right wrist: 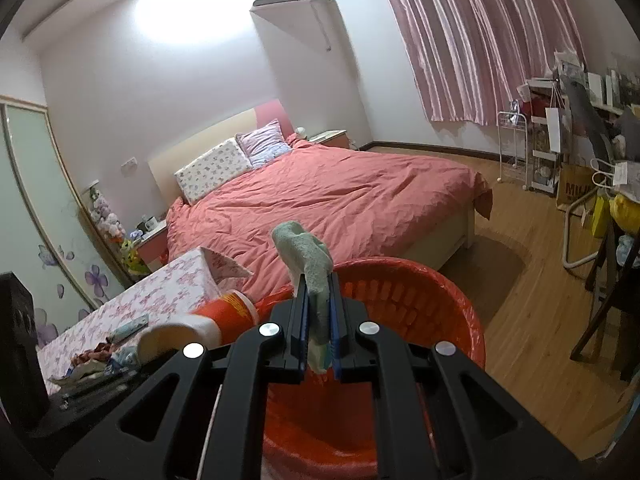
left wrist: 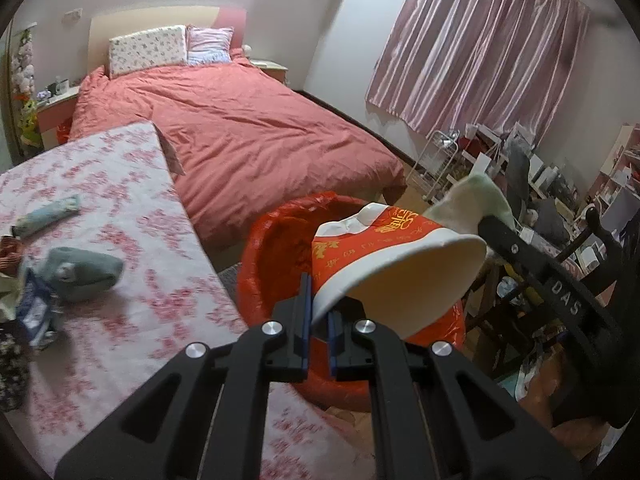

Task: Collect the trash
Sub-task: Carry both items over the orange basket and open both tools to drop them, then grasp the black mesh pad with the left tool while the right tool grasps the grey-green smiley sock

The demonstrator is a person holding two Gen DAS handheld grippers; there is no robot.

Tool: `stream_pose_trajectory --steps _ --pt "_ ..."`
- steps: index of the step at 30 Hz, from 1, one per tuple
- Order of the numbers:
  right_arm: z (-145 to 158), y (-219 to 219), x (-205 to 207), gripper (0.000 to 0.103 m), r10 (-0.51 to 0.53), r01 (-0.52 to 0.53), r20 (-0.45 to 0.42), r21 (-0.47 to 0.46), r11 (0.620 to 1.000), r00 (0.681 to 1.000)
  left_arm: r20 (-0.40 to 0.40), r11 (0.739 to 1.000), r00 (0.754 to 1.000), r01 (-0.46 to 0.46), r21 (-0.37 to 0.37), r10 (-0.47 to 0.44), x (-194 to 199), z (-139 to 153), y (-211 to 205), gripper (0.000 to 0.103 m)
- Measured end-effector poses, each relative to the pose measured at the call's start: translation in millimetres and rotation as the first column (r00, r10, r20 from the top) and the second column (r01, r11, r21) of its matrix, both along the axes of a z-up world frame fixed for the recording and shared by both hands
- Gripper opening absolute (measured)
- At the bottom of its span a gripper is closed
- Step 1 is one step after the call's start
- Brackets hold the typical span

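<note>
My left gripper [left wrist: 319, 312] is shut on the white rim of a red paper cup [left wrist: 384, 256] with gold lettering, held on its side over a red-lined trash bin [left wrist: 276, 256]. My right gripper [right wrist: 319, 312] is shut on a pale green sock-like cloth [right wrist: 308, 256], held above the same bin [right wrist: 404, 300]. The cup [right wrist: 216, 316] shows at the left of the right wrist view. The cloth [left wrist: 476, 200] and the right gripper's black body show at the right of the left wrist view.
A table with a pink floral cloth [left wrist: 132, 216] stands left of the bin, with a grey-blue soft item [left wrist: 80, 272], a rolled pale item [left wrist: 48, 214] and wrappers [left wrist: 32, 308]. Behind is a bed with a red cover [left wrist: 240, 120]. Cluttered shelves [right wrist: 576, 132] and a chair [right wrist: 608, 292] stand at the right.
</note>
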State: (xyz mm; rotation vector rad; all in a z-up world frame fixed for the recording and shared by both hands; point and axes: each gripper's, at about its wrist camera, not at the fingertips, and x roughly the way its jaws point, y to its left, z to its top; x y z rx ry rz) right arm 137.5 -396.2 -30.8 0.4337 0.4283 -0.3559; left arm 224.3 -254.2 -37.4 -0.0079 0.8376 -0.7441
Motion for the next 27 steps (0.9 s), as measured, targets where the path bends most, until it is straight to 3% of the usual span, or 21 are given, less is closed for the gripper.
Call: stream_pose_trajectory --steps 2,3,5,7,17,23,27 --pt "-6 -4 4 0.011 0.001 -0.001 -0.016 0.009 1.0 1.0 -0.012 1.0 1.0 0.004 0.015 -0.003 3 -8 -8 0.01" --pt "-9 -5 4 0.013 0.003 -0.003 -0.021 0.012 1.0 1.0 -0.016 1.0 1.0 0.003 0.021 -0.003 5 -11 -11 0.016" --pt "-14 -6 5 0.029 0.009 -0.009 -0.04 0.014 1.0 0.999 -0.026 1.0 1.0 0.001 0.029 0.0 8 -16 -13 0.022" --pt "-17 -11 4 0.035 0.004 -0.003 -0.055 0.012 1.0 0.998 -0.027 0.999 1.0 -0.006 0.04 0.007 9 -19 -12 0.027" --pt "-5 -3 -2 0.037 0.0 -0.001 -0.073 -0.015 1.0 0.997 0.019 0.996 0.997 -0.076 0.05 0.075 8 -7 24 0.04" --pt "8 28 5 0.038 0.06 -0.064 -0.078 -0.058 0.996 0.995 0.088 0.987 0.986 -0.15 0.063 0.144 -3 9 68 0.051" --pt "10 51 8 0.044 0.102 -0.109 -0.082 -0.08 0.991 0.991 0.131 0.973 0.968 -0.222 0.068 0.212 -9 17 108 0.055"
